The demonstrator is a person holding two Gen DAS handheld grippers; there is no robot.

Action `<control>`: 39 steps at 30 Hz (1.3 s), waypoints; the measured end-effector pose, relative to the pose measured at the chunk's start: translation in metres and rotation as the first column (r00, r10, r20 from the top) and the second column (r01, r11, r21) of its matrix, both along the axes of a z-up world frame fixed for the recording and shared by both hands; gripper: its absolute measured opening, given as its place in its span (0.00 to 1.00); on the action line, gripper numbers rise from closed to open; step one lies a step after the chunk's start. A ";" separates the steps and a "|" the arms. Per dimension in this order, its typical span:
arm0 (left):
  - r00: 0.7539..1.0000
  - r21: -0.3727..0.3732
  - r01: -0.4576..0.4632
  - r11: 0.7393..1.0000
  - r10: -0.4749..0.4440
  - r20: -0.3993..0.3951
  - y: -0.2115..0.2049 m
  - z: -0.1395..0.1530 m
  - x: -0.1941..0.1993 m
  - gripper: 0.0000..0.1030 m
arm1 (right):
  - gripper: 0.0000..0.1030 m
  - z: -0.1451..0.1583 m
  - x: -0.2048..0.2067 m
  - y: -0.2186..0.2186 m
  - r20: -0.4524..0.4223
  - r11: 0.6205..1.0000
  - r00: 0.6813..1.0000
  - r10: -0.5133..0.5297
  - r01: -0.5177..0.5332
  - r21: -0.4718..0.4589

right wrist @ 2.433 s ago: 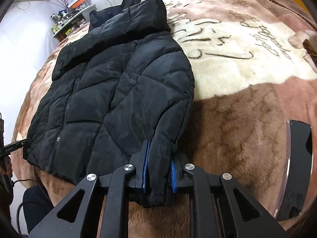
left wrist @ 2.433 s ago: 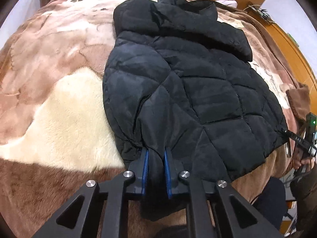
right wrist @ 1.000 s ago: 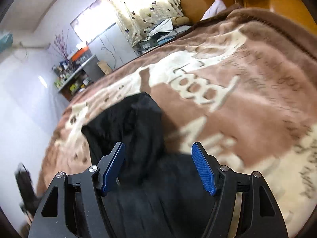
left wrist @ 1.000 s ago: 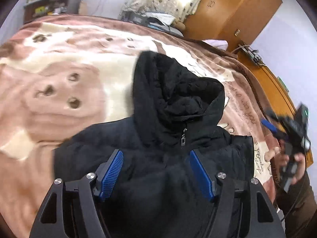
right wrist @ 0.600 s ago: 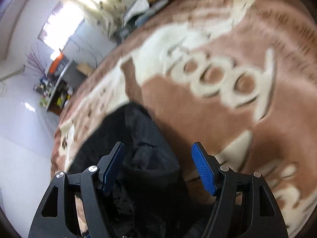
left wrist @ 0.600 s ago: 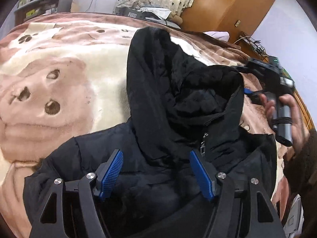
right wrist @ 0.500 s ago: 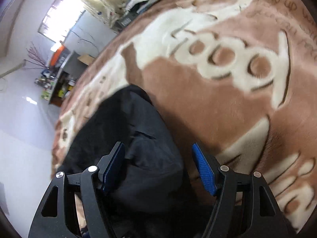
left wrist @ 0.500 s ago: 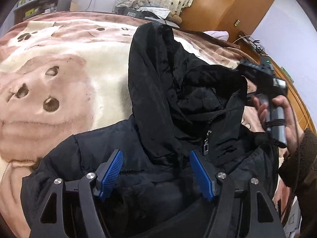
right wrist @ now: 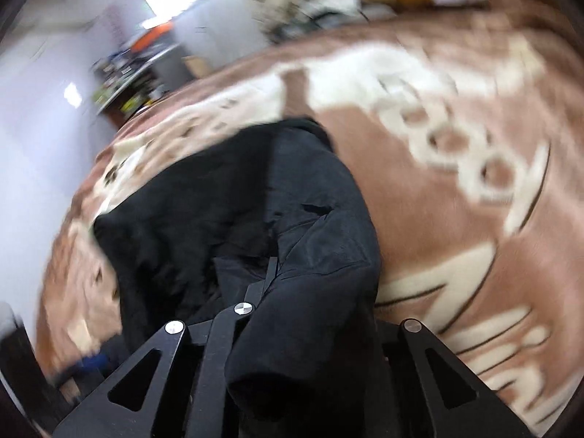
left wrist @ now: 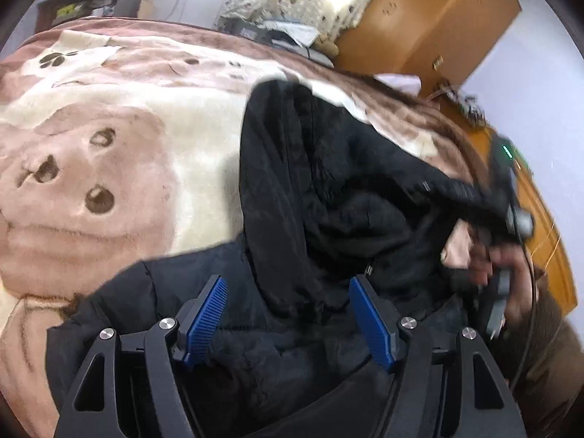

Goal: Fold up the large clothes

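Two grippers, two different states. Left gripper (left wrist: 288, 314) has its blue pads (left wrist: 204, 314) spread wide with nothing between them; it hovers low over the black puffer jacket (left wrist: 299, 255), just short of the collar. Reads as a release-and-reposition pose, lined up with the neck zip so it can take the left hood edge or pin the body while the hood gets turned.

Right gripper (right wrist: 303, 328): in the left wrist view it sits far right at the hood (left wrist: 328, 168) rim, with the person's right hand (left wrist: 503, 266) behind it. In its own view, black cloth drapes over the finger zone and hides the tips, so I can't tell for sure whether it has clamped; probably gripping the hood edge, given how the cloth bunches there.

Jacket lies on the brown and cream blanket (left wrist: 109, 153), body at the near edge of the bed, hood pointing to the far side. Hood is still unfolded and open, lining showing, so my guess is the next fold brings it down onto the body.

Hard to see:
- right wrist view is heavily motion-blurred; blanket lettering and the far shelf are smeared
- right fingertips fully covered
- jacket hem and sleeves cut off by the near frame edge
- right hand blurred, grip on the handle unclear
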State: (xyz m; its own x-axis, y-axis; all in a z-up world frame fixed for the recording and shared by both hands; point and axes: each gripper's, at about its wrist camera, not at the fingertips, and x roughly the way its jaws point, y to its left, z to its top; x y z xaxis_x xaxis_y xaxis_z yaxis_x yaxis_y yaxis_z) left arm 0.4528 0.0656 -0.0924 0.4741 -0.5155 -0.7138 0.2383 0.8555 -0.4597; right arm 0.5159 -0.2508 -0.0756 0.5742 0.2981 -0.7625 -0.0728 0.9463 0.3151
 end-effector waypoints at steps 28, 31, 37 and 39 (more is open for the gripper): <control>0.990 -0.199 0.117 0.973 -0.131 -0.059 -0.135 -0.006 -0.012 0.75 | 0.48 -0.017 -0.160 0.019 0.069 0.920 0.926 0.370 -0.355 -0.164; 0.978 -0.065 0.169 0.984 -0.175 -0.116 -0.162 -0.024 -0.018 0.75 | 0.48 -0.016 -0.161 0.005 0.020 0.910 0.914 0.406 -0.402 -0.096; 0.985 -0.113 0.137 0.984 -0.147 -0.093 -0.150 -0.023 -0.020 0.75 | 0.62 0.023 -0.146 -0.069 0.083 0.939 0.965 0.249 -0.262 0.222; 0.983 -0.084 0.150 0.985 -0.158 -0.091 -0.151 -0.024 -0.022 0.75 | 0.74 0.022 -0.111 -0.095 0.063 0.949 0.995 0.076 -0.092 0.302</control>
State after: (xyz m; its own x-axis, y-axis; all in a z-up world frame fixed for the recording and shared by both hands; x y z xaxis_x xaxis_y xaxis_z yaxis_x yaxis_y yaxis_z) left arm 0.4308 -0.0855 -0.1165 0.3153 -0.6316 -0.7082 0.3155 0.7736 -0.5495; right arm 0.4049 -0.3457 -0.0535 0.5724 0.5600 -0.5990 -0.1707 0.7958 0.5809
